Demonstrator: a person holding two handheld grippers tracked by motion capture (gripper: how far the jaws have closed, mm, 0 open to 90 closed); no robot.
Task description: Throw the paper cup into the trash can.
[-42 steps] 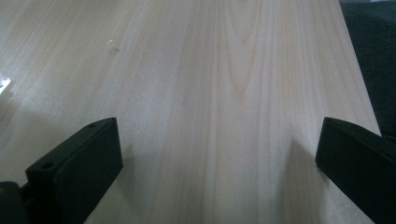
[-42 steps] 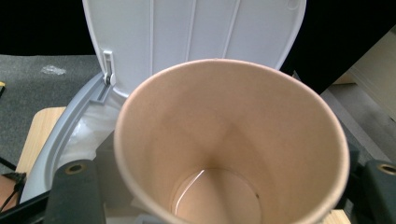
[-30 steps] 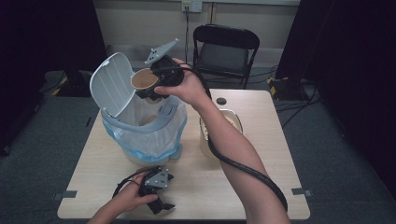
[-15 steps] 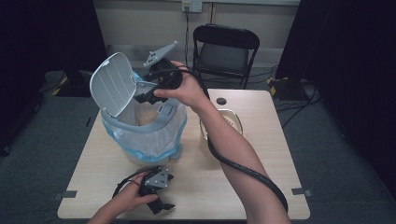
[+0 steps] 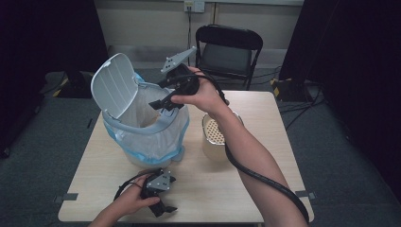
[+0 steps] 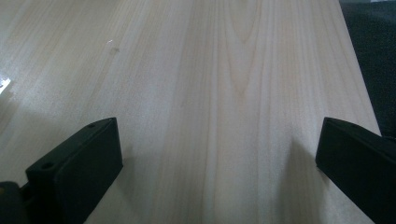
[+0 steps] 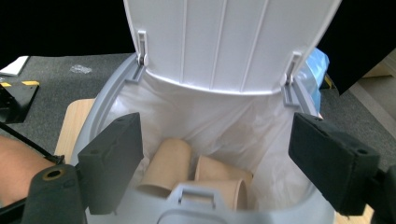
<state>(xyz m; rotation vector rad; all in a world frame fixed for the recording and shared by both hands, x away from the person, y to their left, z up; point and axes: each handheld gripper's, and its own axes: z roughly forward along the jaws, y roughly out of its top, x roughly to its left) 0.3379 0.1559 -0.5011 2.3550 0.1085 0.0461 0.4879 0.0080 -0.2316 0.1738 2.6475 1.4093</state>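
Note:
A grey bin [image 5: 142, 137] with a white liner stands on the left half of the wooden table [image 5: 236, 189], its white lid [image 5: 113, 85] swung up. My right gripper [image 5: 163, 101] hangs over the bin's near rim, pointing into it. Its jaws have just been opening and stand open with nothing between them. In the right gripper view, brown paper cups [image 7: 168, 163] lie at the bottom of the liner [image 7: 243, 121], below my right gripper [image 7: 217, 140]. My left gripper [image 5: 163, 210] rests open on the table by the front edge, nothing between its jaws.
A beige cup-shaped container [image 5: 215, 137] with a perforated inside stands just right of the bin, under my right forearm. A black folding chair [image 5: 229, 47] stands behind the table. The right gripper's cable [image 5: 265, 177] trails along the forearm.
A second ago my right gripper held a brown cup over the bin. The cup has left the jaws, and the gripper has shifted slightly right and down. The left hand stayed still.

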